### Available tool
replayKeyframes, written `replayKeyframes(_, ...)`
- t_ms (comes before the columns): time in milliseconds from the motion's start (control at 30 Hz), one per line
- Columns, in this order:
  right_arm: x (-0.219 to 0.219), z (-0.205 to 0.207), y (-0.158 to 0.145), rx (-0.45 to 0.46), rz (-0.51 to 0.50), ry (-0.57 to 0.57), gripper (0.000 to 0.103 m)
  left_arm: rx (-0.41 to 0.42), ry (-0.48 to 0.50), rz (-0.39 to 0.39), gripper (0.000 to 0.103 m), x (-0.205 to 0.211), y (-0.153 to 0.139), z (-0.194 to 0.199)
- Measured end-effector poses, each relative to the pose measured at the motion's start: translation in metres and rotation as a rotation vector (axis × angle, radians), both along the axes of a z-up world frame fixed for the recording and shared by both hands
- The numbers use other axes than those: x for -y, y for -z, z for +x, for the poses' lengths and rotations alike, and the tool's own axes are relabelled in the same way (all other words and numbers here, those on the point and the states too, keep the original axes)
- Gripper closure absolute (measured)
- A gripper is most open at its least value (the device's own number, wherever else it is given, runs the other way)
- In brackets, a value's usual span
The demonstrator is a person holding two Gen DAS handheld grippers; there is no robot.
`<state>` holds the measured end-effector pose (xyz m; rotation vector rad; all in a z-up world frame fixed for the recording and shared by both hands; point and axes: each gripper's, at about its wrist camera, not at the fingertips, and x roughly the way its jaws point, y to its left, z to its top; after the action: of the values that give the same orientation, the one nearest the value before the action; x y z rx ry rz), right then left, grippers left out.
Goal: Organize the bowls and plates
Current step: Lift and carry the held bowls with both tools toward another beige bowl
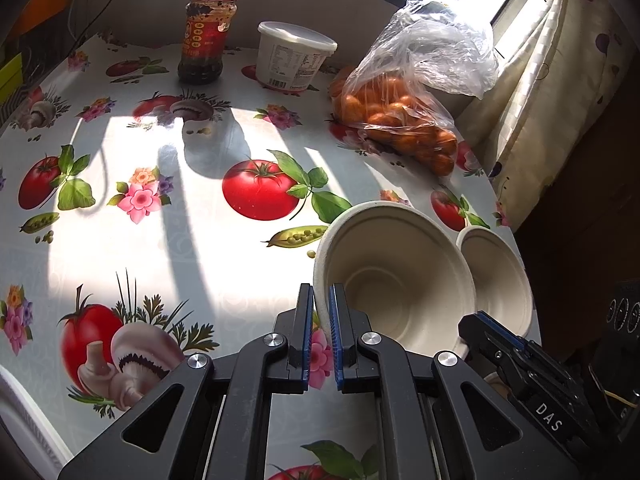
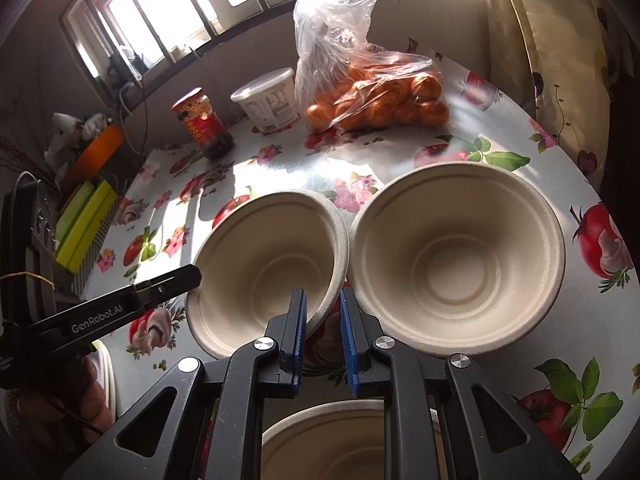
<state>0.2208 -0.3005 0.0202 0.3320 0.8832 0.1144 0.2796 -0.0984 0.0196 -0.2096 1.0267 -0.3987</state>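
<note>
Sunlit window [image 2: 160,28], pale curtain [image 1: 540,92], flowered tablecloth [image 1: 160,240].

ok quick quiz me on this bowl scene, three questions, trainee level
1. True or false: the left gripper and the right gripper both clamp the rim of the same tilted bowl.
2. What is in the clear plastic bag? A eggs, B oranges, C bread rolls.
3. How many paper bowls show in the right wrist view?

Key: 1 true. 2 B. 3 three: the tilted bowl, the flat bowl beside it, and the near bowl below the gripper.
</note>
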Motion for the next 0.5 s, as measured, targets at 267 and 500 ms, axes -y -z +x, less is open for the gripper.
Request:
replayKeyframes(267, -0.001, 0.0, -0.002, 0.015, 0.0, -0.006, 0.087, 0.02, -0.003, 0.008, 0.095, -0.002, -0.004, -0.005)
replayKeyframes(500, -0.003, -0.005, -0.008, 0.033, 0.001, -0.008, 0.087, 0.042, -0.003, 0.009, 0.095, -0.005, -0.01, -0.012)
